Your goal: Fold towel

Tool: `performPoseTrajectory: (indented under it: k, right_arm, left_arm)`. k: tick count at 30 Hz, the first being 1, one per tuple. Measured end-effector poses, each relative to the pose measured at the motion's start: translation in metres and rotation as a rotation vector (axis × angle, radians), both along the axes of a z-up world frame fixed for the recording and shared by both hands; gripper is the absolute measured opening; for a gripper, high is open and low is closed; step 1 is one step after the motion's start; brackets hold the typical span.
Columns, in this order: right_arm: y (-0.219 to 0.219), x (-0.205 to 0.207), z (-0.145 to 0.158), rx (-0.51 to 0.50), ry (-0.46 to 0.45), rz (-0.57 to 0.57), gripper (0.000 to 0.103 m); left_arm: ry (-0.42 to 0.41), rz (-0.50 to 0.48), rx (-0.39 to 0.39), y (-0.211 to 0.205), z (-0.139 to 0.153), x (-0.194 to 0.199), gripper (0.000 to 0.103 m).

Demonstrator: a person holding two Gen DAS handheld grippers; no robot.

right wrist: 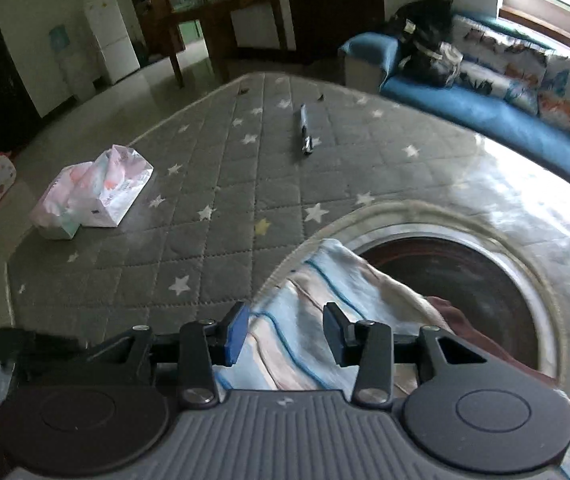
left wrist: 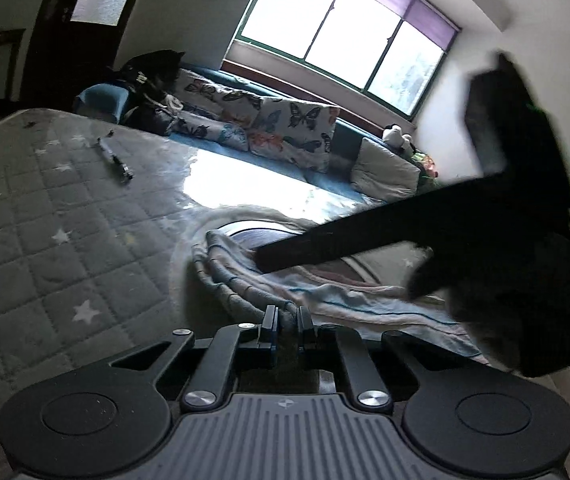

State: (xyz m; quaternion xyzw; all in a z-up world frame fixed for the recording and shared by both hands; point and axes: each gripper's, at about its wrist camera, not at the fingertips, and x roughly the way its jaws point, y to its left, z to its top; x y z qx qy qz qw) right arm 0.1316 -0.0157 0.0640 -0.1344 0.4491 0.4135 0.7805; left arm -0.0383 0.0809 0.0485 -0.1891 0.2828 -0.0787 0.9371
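Note:
A striped towel [left wrist: 325, 296] in pale blue, pink and cream lies rumpled over the near rim of a round recess [right wrist: 465, 276] in the table. My left gripper [left wrist: 287, 318] is shut on a bunched edge of the towel. My right gripper [right wrist: 285, 336] is open and hovers just over the towel [right wrist: 317, 320], with cloth showing between its blue-padded fingers [right wrist: 235, 334]. In the left wrist view the right tool is a blurred dark shape, with one of its fingers [left wrist: 325, 244] stretched across the towel. The towel's far right part is hidden behind it.
The table has a grey quilted cover [right wrist: 225, 184] with white stars. A pen [right wrist: 305, 130] lies at its far side and tissue packs [right wrist: 97, 192] at its left edge. A blue sofa [right wrist: 485, 112] with butterfly cushions runs along the window wall.

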Motion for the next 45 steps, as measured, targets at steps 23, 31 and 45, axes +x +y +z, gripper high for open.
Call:
performPoseTrajectory:
  k: [23, 31, 45]
  right_arm:
    - [-0.049, 0.001, 0.005, 0.016, -0.026, -0.082, 0.008]
    - [-0.142, 0.007, 0.017, 0.128, -0.023, -0.26, 0.008]
    - [-0.289, -0.009, -0.029, 0.302, 0.056, -0.577, 0.008]
  left_arm:
    - [-0.105, -0.15, 0.028, -0.037, 0.02, -0.007, 0.049]
    - [-0.067, -0.171, 0.06, -0.054, 0.013, 0.005, 0.071]
    - [-0.017, -0.242, 0.147, -0.097, 0.0, 0.028, 0.103]
